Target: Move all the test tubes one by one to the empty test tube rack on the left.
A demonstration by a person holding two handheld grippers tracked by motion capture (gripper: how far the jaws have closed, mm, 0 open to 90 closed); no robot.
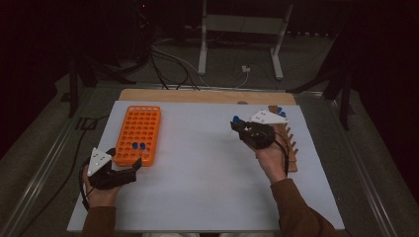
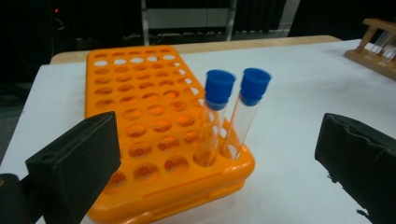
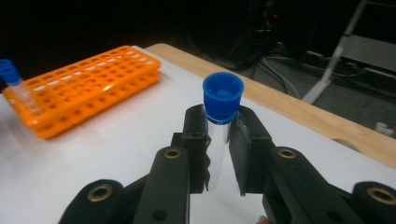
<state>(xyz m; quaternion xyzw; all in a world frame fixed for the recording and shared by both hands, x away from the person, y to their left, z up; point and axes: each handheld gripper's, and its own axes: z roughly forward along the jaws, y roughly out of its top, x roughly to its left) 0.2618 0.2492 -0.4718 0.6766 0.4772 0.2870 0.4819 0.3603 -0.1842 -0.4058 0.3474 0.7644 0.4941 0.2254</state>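
The right gripper (image 3: pixel 218 140) is clamped on one clear test tube (image 3: pixel 219 140) with a blue cap (image 3: pixel 223 99), held upright over the right part of the white table (image 1: pixel 207 163), while the left gripper (image 2: pixel 215 154) rests with its jaws spread wide and empty at the near end of the single orange tube rack (image 2: pixel 140 116) on the left. Two blue-capped tubes (image 2: pixel 229 116) stand side by side in the rack's near row. The high view adds one wooden rack (image 1: pixel 289 140) along the right edge, with blue caps at its far end.
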